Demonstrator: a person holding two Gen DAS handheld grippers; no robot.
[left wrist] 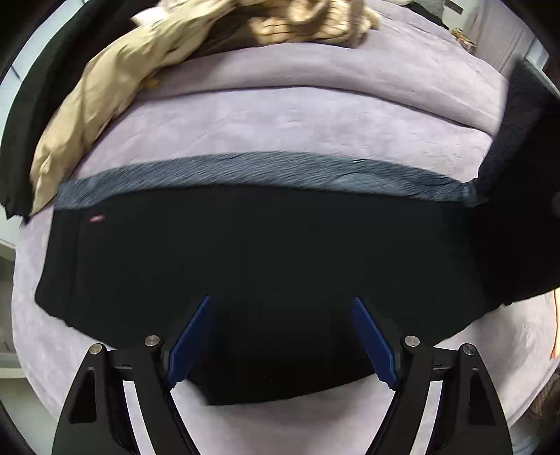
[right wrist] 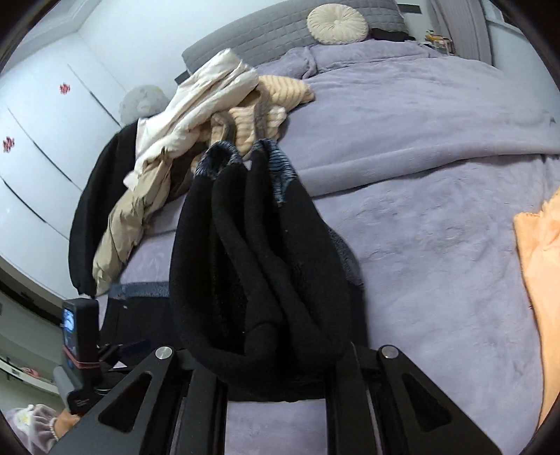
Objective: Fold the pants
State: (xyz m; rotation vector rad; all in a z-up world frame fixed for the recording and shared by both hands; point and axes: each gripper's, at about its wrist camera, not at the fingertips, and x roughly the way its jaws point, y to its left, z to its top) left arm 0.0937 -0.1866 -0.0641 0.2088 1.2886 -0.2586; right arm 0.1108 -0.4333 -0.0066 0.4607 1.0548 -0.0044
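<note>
Black pants (left wrist: pixel 252 259) with a grey-blue ribbed waistband (left wrist: pixel 266 171) lie across the lilac bed cover. My left gripper (left wrist: pixel 281 304) is open, its blue fingers (left wrist: pixel 190 332) spread just above the pants' near edge, holding nothing. In the right wrist view, my right gripper (right wrist: pixel 276 357) is shut on a bunched part of the black pants (right wrist: pixel 259 252), which stands up in folds with the waistband (right wrist: pixel 280 168) on top. Its fingertips are hidden by the cloth.
A pile of beige and cream clothes (right wrist: pixel 196 133) and a black garment (right wrist: pixel 91 210) lie at the bed's far left. An orange cloth (right wrist: pixel 539 266) lies at the right. A round cushion (right wrist: pixel 337 24) rests by the grey headboard. White wardrobe doors (right wrist: pixel 42 147) stand left.
</note>
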